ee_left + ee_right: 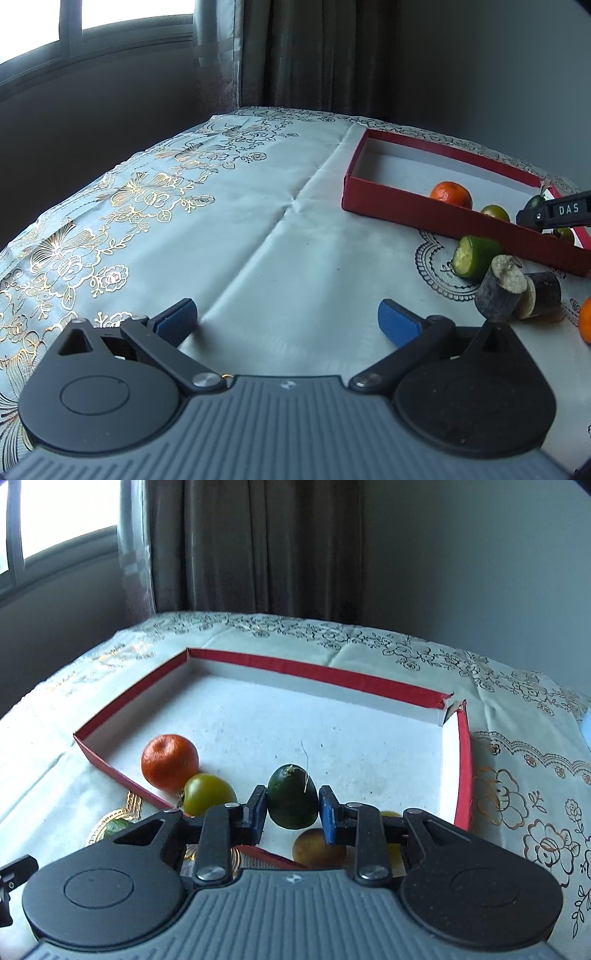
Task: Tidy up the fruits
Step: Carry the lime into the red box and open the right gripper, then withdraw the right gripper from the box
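The dark green fruit (292, 797) sits clamped between the right gripper's (293, 812) blue pads, above the red tray's (317, 672) near edge; an orange (169, 762) lies by its near-left corner; the left gripper (286, 321) gapes wide over the tablecloth (258, 206), empty.

Setting: a room in a home. Evidence — table (280, 229) under a pale tablecloth (155, 192) printed with gold and black flowers. Behind the table: a heavy brown curtain (258, 542) with a sheer panel beside it, a window (92, 26) to the curtain's left, a plain grey wall (480, 554) to its right.
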A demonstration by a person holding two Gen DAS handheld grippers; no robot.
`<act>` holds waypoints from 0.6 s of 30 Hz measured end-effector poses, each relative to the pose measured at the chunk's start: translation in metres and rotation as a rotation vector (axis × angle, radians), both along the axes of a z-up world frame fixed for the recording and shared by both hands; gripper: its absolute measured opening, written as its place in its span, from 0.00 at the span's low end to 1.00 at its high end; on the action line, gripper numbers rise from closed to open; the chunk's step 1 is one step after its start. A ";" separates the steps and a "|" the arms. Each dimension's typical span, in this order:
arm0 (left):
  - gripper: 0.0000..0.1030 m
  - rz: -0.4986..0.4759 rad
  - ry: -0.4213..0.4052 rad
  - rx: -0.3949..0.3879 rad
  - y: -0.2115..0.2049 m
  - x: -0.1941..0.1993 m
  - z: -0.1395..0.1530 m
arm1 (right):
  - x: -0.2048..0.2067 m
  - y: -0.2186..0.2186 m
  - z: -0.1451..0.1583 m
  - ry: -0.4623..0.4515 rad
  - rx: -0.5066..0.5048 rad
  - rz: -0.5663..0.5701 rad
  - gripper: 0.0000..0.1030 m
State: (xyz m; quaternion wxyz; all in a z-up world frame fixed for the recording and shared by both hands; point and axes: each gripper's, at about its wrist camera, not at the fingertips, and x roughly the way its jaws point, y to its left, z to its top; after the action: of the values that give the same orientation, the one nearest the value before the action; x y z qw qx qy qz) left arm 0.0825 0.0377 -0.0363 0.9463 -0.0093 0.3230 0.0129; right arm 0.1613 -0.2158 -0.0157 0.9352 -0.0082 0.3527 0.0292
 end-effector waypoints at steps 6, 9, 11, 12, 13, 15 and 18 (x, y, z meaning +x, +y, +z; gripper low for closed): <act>1.00 0.001 -0.003 0.000 0.000 0.000 0.000 | -0.041 -0.017 0.026 -0.114 0.070 0.010 0.31; 1.00 0.006 -0.007 0.000 0.000 -0.001 0.000 | -0.082 -0.034 0.039 -0.193 0.112 0.019 0.62; 1.00 0.009 -0.005 0.000 0.000 -0.001 0.001 | -0.114 -0.049 0.041 -0.258 0.096 -0.012 0.73; 1.00 0.012 -0.005 0.000 0.000 -0.001 0.001 | -0.127 -0.056 0.039 -0.279 0.084 -0.031 0.74; 1.00 0.017 -0.006 0.000 0.001 -0.002 0.001 | -0.138 -0.065 0.037 -0.285 0.068 -0.052 0.74; 1.00 0.012 -0.017 0.005 0.000 -0.003 0.002 | -0.155 -0.081 0.026 -0.266 0.040 -0.103 0.74; 1.00 0.004 -0.076 0.041 -0.007 -0.013 0.007 | -0.170 -0.099 0.005 -0.228 -0.006 -0.167 0.74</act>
State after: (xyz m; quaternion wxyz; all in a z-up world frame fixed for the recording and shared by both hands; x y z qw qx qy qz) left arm 0.0699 0.0307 -0.0296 0.9578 0.0090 0.2867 0.0208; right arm -0.0085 -0.3146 -0.0103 0.9684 0.0152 0.2436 -0.0510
